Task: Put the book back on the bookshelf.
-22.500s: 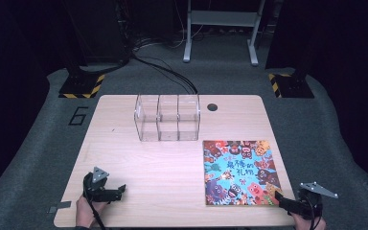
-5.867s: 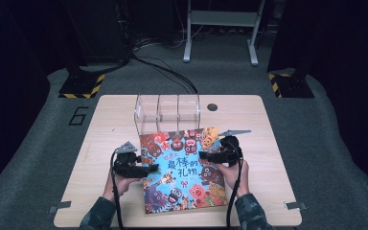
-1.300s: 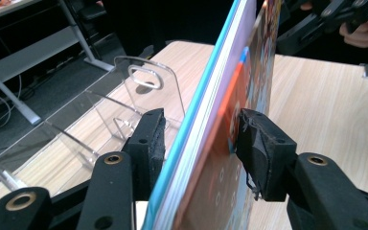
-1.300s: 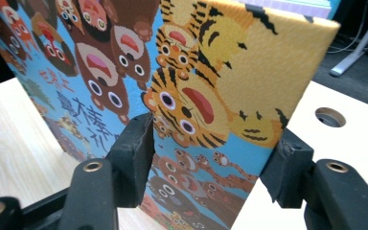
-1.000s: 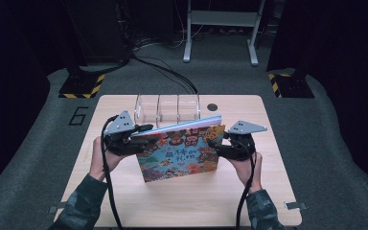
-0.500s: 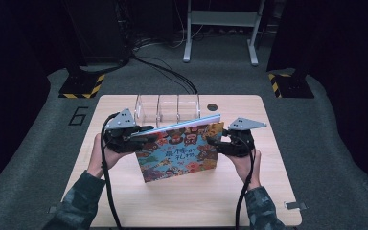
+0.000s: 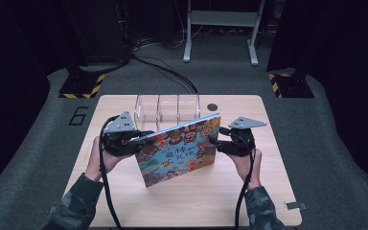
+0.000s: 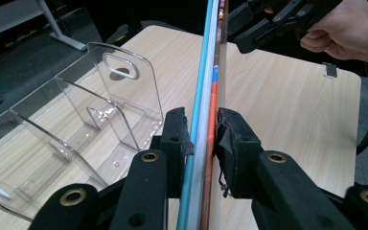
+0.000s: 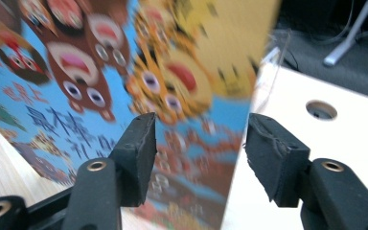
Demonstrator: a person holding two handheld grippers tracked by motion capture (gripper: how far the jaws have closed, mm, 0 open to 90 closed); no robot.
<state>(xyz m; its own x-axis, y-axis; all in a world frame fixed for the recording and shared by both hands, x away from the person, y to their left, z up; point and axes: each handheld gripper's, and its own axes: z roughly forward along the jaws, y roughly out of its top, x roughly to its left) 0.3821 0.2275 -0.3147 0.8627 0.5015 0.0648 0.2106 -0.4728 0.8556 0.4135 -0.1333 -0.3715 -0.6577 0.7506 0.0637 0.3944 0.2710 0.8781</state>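
The left claw (image 8: 202, 139), jaws just closing, clamps the upright picture book (image 7: 179, 148), while the right claw (image 9: 199, 143), just opening, straddles its edge unclenched.

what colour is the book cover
Blue and yellow thin picture book, crowded with cartoon animal faces; the high view shows it best.

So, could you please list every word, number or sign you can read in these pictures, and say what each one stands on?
"6": a large numeral on the grey floor mat left of the table.
Chinese title characters on the picture book cover: too blurred and small to read for certain.
Yellow-and-black hazard stripes on the stand base: a sign, no words.
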